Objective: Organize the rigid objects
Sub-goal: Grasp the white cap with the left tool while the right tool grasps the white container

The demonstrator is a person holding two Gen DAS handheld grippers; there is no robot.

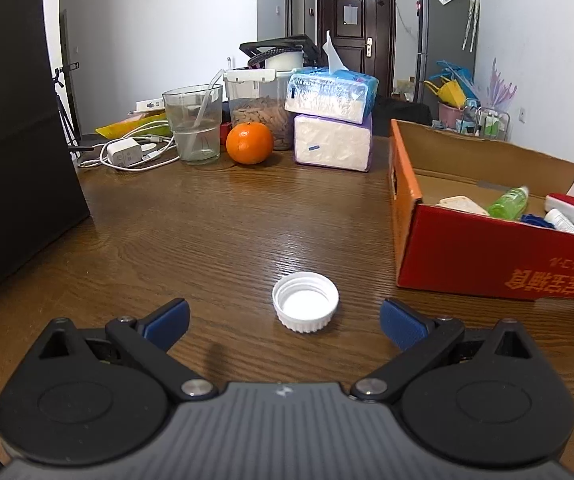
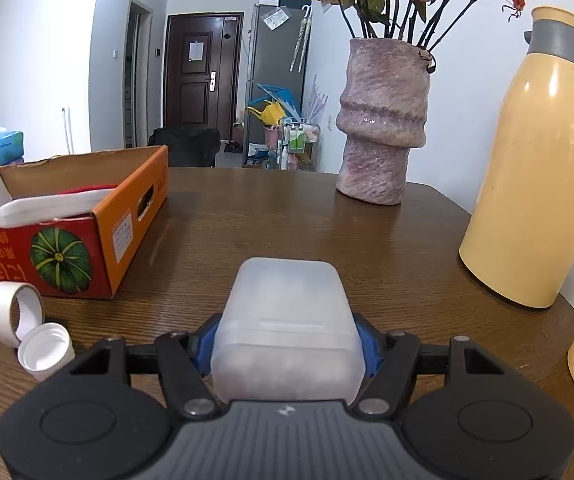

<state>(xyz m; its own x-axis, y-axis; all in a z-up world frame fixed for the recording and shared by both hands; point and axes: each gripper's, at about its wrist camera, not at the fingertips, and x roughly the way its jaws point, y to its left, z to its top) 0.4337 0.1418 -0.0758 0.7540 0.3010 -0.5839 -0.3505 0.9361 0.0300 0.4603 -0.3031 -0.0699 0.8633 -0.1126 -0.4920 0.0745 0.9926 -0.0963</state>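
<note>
1. My right claw [image 2: 287, 344] is pinching a frosted plastic case [image 2: 287, 320]; the blue pads [image 2: 203, 350] press its two sides and the case sits square between them, low over the bench [image 2: 287, 208].
2. My left claw [image 1: 285, 320] is spread wide and holds nothing. A white bottle cap [image 1: 305, 307] lies open side up on the bench between and just ahead of its fingertips, touching neither pad.
3. Outward from the right claw, on its left, the same cap [image 2: 45, 350] shows near a roll of white tape [image 2: 13, 312] standing on edge; I cannot tell whether the two touch.
4. Beyond that sits the orange cardboard box [image 1: 403, 184], open-topped, already holding a green bottle [image 1: 509, 202] and other small items. I judge it the place where things are being collected.
5. Further out are bystanders: a vase [image 2: 383, 124], a yellow jug [image 2: 535, 160], an orange [image 1: 249, 143], a glass [image 1: 193, 124] and tissue packs [image 1: 333, 120].
6. Step in hand, as I read it: the case is grasped and bound for the box, while the cap is lined up for a pick.
7. Next, the right claw needs to lift clear of the box's near wall, travel left and release inside. The left needs to drop a little and close evenly on the cap's ribbed rim; it is shallow and may skid.
</note>
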